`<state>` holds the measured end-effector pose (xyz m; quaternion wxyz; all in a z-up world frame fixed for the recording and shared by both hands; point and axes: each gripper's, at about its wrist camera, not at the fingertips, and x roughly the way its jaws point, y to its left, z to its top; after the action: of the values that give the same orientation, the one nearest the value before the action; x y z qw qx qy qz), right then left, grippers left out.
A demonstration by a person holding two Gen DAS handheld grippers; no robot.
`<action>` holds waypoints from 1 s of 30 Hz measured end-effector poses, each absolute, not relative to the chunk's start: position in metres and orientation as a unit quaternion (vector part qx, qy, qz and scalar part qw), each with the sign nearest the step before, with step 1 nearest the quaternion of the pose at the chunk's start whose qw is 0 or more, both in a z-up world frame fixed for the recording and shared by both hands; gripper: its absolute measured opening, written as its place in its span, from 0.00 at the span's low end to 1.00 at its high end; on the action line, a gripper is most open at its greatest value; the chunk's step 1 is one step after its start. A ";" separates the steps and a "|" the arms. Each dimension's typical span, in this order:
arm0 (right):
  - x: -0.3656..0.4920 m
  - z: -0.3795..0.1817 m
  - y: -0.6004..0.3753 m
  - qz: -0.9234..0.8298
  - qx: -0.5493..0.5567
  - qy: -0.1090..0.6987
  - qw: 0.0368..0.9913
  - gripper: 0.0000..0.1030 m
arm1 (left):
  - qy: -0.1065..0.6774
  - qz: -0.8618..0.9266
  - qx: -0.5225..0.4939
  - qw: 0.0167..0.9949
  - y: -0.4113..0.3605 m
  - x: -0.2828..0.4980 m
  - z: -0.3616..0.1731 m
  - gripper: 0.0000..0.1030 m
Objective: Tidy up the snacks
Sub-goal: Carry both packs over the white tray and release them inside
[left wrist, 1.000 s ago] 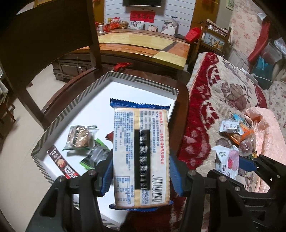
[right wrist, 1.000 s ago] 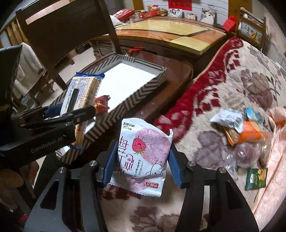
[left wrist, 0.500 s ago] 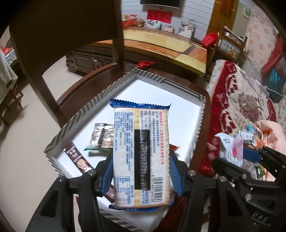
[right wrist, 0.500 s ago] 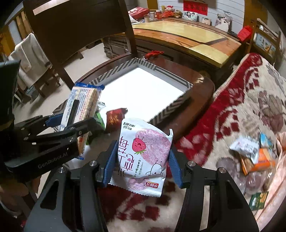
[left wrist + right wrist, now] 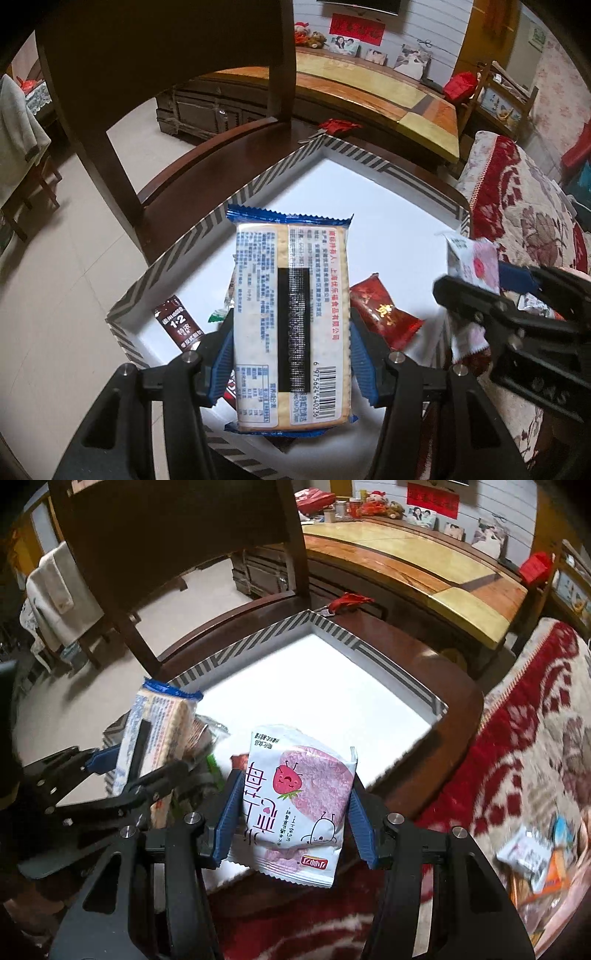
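The left hand-held gripper (image 5: 291, 354) is clamped on a cracker pack (image 5: 291, 325) with blue crimped ends, its printed back and barcode facing the camera, held upright over the near part of a white box (image 5: 369, 177) with a grey striped rim; the box sits on a dark wooden chair (image 5: 177, 177), not a table; on the box floor lie a brown coffee sachet (image 5: 179, 323) marked 1+2 near the left wall, a red wrapped snack (image 5: 384, 314) just right of the cracker pack, and a green-edged packet (image 5: 218, 315) mostly hidden behind the pack; the right hand-held gripper (image 5: 291, 812) grips a white and pink strawberry snack packet (image 5: 299, 801) between its blue pads, held above the near right edge of the box (image 5: 332, 631), where the chair seat meets a red and cream patterned blanket (image 5: 524, 738); in the left view that same packet (image 5: 474, 258) shows at the right, beside the box wall; a loose heap of snacks (image 5: 535, 856) lies on the blanket at the far right, blurred; a long yellow-topped table (image 5: 424, 565) stands beyond the chair.
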<state>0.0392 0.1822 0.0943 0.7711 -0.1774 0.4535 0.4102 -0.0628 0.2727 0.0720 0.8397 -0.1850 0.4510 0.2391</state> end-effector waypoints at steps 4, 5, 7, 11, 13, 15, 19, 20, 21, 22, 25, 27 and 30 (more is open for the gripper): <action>0.051 0.085 0.197 0.412 -0.184 0.462 0.764 0.52 | 0.454 0.239 -0.190 0.837 0.276 -0.060 0.068 0.56; 0.053 0.081 0.201 0.413 -0.189 0.464 0.761 0.51 | 0.456 0.237 -0.192 0.836 0.276 -0.058 0.066 0.56; 0.058 0.074 0.207 0.413 -0.196 0.471 0.754 0.52 | 0.457 0.236 -0.193 0.836 0.277 -0.055 0.064 0.56; 0.065 0.062 0.216 0.411 -0.196 0.481 0.749 0.51 | 0.461 0.237 -0.196 0.833 0.280 -0.051 0.059 0.56; 0.068 0.057 0.217 0.414 -0.191 0.486 0.746 0.51 | 0.464 0.237 -0.198 0.830 0.282 -0.050 0.056 0.56; 0.070 0.051 0.221 0.414 -0.192 0.489 0.743 0.51 | 0.466 0.240 -0.200 0.828 0.283 -0.048 0.054 0.56; 0.074 0.046 0.222 0.414 -0.172 0.493 0.745 0.52 | 0.467 0.246 -0.197 0.826 0.282 -0.047 0.053 0.57; 0.075 0.046 0.221 0.413 -0.164 0.498 0.745 0.52 | 0.467 0.250 -0.197 0.825 0.283 -0.047 0.053 0.57; 0.076 0.045 0.221 0.412 -0.162 0.501 0.744 0.53 | 0.465 0.251 -0.200 0.825 0.284 -0.048 0.053 0.57; 0.077 0.044 0.220 0.412 -0.158 0.502 0.744 0.54 | 0.465 0.252 -0.202 0.824 0.285 -0.048 0.053 0.58; 0.076 0.051 0.212 0.412 -0.144 0.492 0.753 0.55 | 0.463 0.258 -0.206 0.822 0.287 -0.051 0.055 0.62; 0.075 0.058 0.204 0.413 -0.125 0.487 0.759 0.55 | 0.461 0.260 -0.204 0.824 0.286 -0.054 0.058 0.64; 0.068 0.066 0.196 0.413 -0.115 0.481 0.765 0.55 | 0.452 0.265 -0.200 0.828 0.284 -0.058 0.065 0.72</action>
<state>0.0678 0.1955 0.0664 0.7650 -0.1150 0.4805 0.4131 -0.0577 0.2839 0.0646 0.8279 -0.2002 0.4522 0.2646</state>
